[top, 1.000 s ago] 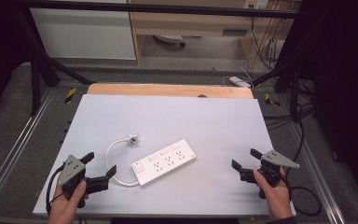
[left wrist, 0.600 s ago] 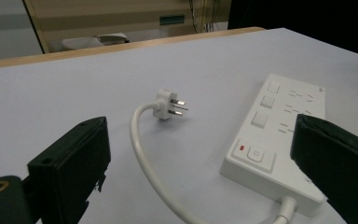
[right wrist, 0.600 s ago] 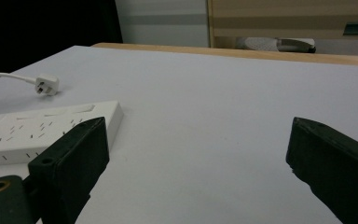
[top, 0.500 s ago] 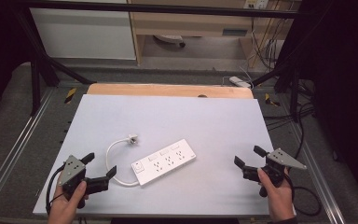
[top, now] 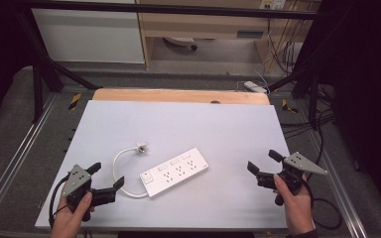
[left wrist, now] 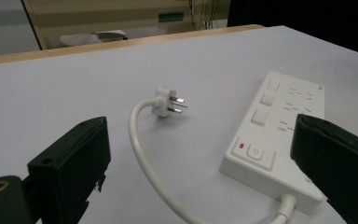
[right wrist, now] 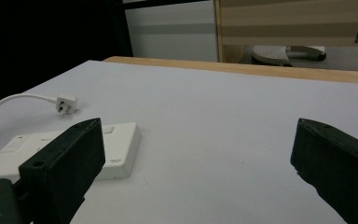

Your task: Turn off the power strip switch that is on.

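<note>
Since a second ago we have drawn our right gripper (top: 264,166) a little outward and nearer the table's right edge, while our left gripper (top: 106,176) has stayed where it was near the front left corner.

Both tools stand with their black jaws spread wide and nothing between them. From above, the left gripper sits low over the pale grey table top (top: 178,124), pointing rightward, held by our left hand (top: 72,210). Its nearer jaw tip lies just beside the loop of the white round cable (top: 116,171), though we cannot tell whether it touches. Our right hand (top: 292,198) holds the right gripper well apart from the strip, pointing leftward across bare table.

The white rectangular plastic power strip (top: 175,171) lies flat near the middle of the table's front half, skewed so that its switch end is nearer us and to the left. Its cable leaves that end, curls round to the left and runs back to the white three-pin plug (top: 140,147), which rests on the table just behind the strip's left end.

In the left gripper view the plug (left wrist: 167,101) lies between the two jaws farther off, with the strip (left wrist: 279,135) partly behind one jaw. In the right gripper view the strip's end (right wrist: 116,144) shows beside one jaw.
</note>
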`<state>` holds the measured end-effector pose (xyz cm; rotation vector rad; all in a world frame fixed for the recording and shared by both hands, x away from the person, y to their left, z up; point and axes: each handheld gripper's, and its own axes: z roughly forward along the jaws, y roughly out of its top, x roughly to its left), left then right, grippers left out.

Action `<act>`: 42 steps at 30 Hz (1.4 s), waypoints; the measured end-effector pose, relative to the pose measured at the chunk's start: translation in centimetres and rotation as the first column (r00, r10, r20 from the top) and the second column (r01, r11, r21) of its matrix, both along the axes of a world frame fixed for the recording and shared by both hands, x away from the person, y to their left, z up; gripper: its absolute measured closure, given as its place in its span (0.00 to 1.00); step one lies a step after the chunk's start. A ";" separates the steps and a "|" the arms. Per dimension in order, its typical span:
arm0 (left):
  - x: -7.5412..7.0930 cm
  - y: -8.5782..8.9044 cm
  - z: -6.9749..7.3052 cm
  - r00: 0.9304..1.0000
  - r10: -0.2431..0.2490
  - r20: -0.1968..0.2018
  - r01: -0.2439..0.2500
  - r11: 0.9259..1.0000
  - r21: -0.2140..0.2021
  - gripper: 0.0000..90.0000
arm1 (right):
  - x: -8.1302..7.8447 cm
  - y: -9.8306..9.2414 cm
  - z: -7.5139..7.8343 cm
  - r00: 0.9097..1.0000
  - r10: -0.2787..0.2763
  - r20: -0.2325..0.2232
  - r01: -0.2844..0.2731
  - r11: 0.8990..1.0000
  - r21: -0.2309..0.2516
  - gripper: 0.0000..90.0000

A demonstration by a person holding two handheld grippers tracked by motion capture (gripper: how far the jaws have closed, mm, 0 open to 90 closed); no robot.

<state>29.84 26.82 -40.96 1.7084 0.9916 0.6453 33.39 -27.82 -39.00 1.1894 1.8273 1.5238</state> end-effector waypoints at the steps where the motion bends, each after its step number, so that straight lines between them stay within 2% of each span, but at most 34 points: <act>1: 0.0 0.0 0.0 1.000 -0.001 -0.001 0.001 1.000 -0.002 0.05 | 0.1 0.1 0.1 1.000 0.000 0.002 0.000 1.000 -0.010 0.03; 8: 0.0 0.0 0.0 1.000 0.006 -0.005 -0.006 1.000 -0.004 0.05 | 0.6 0.7 0.7 1.000 0.009 -0.017 -0.009 0.999 -0.031 0.03; 14: 0.1 -0.1 -0.1 1.000 0.007 -0.008 -0.007 1.000 0.001 0.05 | 0.9 1.4 1.4 1.000 0.008 -0.016 -0.009 0.999 -0.034 0.02; 17: 0.0 -0.1 -0.1 1.000 0.001 -0.006 -0.001 1.000 0.006 0.05 | 1.3 2.0 1.7 0.999 0.019 -0.028 -0.020 1.000 -0.019 0.03; 21: 0.0 -0.1 -0.1 1.000 -0.003 -0.007 0.003 1.000 0.009 0.05 | 1.7 2.8 1.8 0.999 0.025 -0.035 -0.026 0.999 -0.033 0.03; 30: 0.0 -0.1 -0.1 1.000 -0.005 -0.007 0.005 1.000 0.005 0.05 | 2.4 4.4 2.3 0.999 0.039 -0.023 -0.040 0.999 -0.034 0.05; 42: -0.1 -0.1 -0.1 1.000 -0.006 -0.006 0.006 1.000 0.005 0.05 | 3.0 5.7 3.7 0.999 0.054 0.001 -0.054 0.996 -0.067 0.06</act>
